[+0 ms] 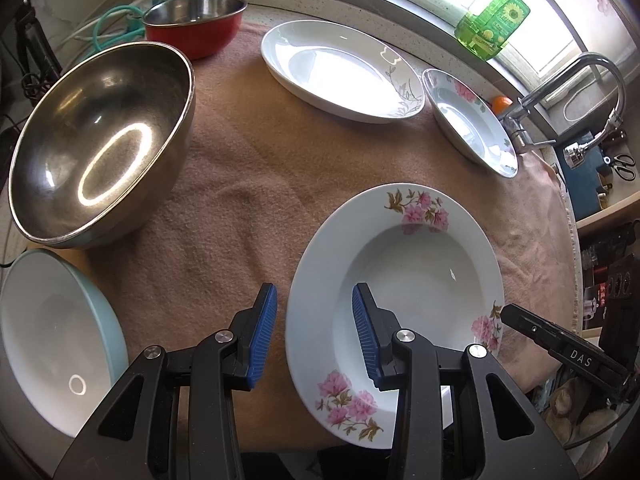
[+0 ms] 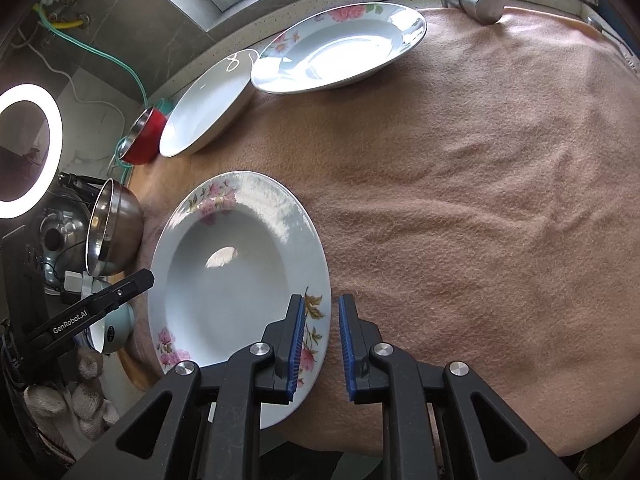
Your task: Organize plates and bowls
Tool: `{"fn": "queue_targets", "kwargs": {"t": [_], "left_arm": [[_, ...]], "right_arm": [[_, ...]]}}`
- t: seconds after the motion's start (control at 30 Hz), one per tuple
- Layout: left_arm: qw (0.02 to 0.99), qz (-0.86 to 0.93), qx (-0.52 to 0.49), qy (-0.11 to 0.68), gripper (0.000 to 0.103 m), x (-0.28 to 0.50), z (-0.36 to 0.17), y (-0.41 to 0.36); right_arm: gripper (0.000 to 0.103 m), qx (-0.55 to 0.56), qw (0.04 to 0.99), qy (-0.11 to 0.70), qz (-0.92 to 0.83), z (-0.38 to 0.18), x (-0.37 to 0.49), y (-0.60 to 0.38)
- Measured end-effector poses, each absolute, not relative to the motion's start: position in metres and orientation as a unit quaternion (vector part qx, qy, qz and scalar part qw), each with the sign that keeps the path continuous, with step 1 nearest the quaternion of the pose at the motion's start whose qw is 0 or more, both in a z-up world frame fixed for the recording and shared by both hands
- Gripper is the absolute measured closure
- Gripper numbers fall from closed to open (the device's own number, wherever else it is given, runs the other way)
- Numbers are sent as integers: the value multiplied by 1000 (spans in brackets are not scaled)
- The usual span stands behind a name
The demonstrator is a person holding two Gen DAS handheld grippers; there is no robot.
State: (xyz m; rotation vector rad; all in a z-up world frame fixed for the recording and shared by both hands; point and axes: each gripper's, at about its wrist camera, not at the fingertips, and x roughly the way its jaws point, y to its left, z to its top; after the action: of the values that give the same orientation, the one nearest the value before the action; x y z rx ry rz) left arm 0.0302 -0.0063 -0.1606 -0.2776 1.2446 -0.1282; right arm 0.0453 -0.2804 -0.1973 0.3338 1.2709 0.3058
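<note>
A white deep plate with pink flowers [image 1: 400, 272] [image 2: 224, 264] lies on the pink cloth [image 1: 260, 200] near its front edge. My left gripper [image 1: 314, 320] straddles the plate's left rim, one pad over the well and the other outside the edge, with a wide gap. My right gripper [image 2: 322, 340] straddles the opposite rim with a narrow gap. A strip of cloth shows between its outer pad and the plate edge. Neither pair of pads visibly presses on the plate. Farther back lie a second flowered plate [image 1: 468, 124] [image 2: 340, 48] and a white plate with a grey leaf pattern [image 1: 340, 68] [image 2: 204, 108].
A large steel bowl [image 1: 100, 140] and a red bowl [image 1: 196, 20] stand at the left, and a teal bowl [image 1: 52, 340] at the front left. A faucet [image 1: 560, 92] and a green soap bottle [image 1: 500, 20] are at the back right. A ring light [image 2: 28, 148] glows at the left.
</note>
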Motion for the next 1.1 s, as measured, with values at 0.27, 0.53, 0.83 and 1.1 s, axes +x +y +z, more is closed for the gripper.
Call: {"fn": "queue_targets", "kwargs": {"t": [0.27, 0.53, 0.83, 1.1], "left_arm": [[810, -58, -133, 569, 66, 26, -150, -4], [818, -61, -135, 555, 66, 24, -139, -1], [824, -65, -137, 546, 66, 20, -131, 4], [833, -76, -136, 531, 66, 24, -117, 11]], "right_arm": [[87, 154, 791, 577, 134, -188, 42, -287], [83, 166, 804, 557, 127, -177, 38, -292], [83, 195, 813, 537, 117, -170, 32, -295], [83, 176, 833, 515, 103, -155, 28, -287]]}}
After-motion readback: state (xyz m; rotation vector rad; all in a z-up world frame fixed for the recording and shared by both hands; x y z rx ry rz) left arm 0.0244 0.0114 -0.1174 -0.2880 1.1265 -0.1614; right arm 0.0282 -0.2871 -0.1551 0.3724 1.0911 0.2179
